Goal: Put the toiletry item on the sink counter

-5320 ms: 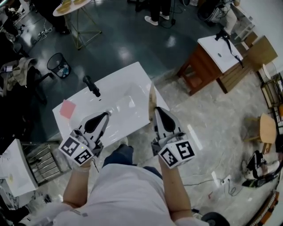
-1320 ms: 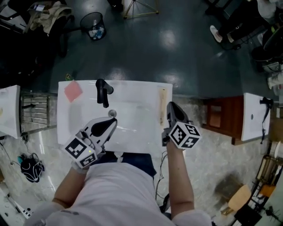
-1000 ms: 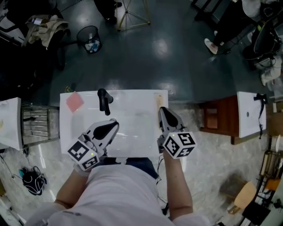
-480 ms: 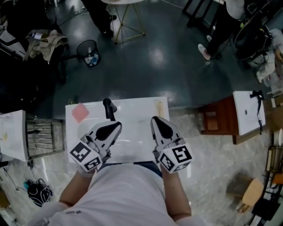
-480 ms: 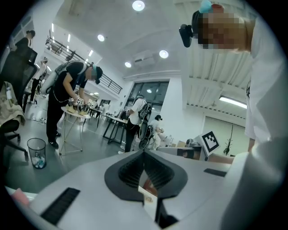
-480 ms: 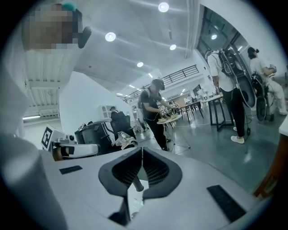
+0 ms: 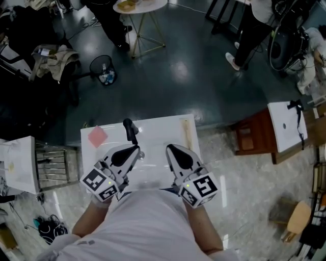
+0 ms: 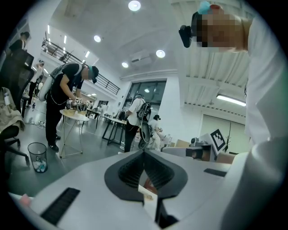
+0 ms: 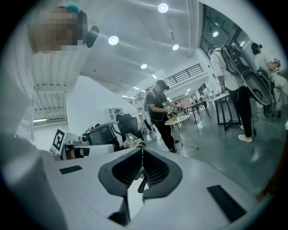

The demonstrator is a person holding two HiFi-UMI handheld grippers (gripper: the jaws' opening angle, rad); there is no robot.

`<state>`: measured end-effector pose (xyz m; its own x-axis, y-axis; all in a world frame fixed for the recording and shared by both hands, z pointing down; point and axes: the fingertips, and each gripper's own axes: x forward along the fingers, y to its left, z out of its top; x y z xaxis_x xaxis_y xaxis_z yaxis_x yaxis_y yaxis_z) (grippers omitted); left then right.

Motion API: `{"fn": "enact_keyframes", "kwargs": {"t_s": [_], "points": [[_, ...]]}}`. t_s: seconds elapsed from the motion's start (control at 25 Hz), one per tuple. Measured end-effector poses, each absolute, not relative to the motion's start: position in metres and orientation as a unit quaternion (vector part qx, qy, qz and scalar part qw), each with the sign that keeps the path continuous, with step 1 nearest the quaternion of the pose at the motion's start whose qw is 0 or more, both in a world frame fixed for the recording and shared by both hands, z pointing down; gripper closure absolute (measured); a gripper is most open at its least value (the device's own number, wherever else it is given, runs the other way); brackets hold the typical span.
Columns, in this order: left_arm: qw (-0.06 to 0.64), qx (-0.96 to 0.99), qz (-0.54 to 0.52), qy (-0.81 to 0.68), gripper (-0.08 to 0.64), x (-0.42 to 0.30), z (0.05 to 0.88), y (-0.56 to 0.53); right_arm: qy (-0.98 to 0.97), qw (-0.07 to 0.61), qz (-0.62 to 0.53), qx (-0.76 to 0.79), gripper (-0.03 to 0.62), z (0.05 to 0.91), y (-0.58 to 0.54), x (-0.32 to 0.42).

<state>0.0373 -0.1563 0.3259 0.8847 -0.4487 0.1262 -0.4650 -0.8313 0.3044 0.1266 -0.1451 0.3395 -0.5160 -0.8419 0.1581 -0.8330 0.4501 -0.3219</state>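
A white sink counter [image 7: 158,133] stands in front of me in the head view, with a black faucet [image 7: 131,131] at its back. A thin tan toiletry stick [image 7: 187,133] lies along the counter's right edge, and a pink pad [image 7: 97,136] lies at its back left. My left gripper [image 7: 134,148] hangs over the basin near the faucet, and my right gripper [image 7: 169,148] is left of the stick and apart from it. Both point out at the room, with the left gripper [image 8: 144,152] and right gripper [image 9: 142,150] shut on nothing.
Another white counter [image 7: 16,165] and a metal rack [image 7: 53,165] stand to the left. A brown cabinet with a white top [image 7: 282,127] is on the right. A waste bin [image 7: 104,70], a round table [image 7: 138,6] and standing people [image 7: 249,30] are beyond the sink.
Earlier the right gripper held the tan stick; the stick now lies on the counter's right edge. Both grippers have drawn back toward my body, the right one moving left, away from the stick.
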Motion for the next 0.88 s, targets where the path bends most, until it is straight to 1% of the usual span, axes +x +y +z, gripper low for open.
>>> {"fn": "enact_keyframes", "kwargs": {"t_s": [0.32, 0.88], "points": [[0.163, 0.955, 0.02, -0.246, 0.543, 0.03, 0.319, -0.15, 0.848, 0.019, -0.17, -0.502, 0.569, 0.327, -0.134, 0.128], [0.152, 0.954, 0.017, -0.258, 0.543, 0.026, 0.317, -0.146, 0.847, 0.011, -0.154, -0.508, 0.57, 0.325, -0.128, 0.129]]}}
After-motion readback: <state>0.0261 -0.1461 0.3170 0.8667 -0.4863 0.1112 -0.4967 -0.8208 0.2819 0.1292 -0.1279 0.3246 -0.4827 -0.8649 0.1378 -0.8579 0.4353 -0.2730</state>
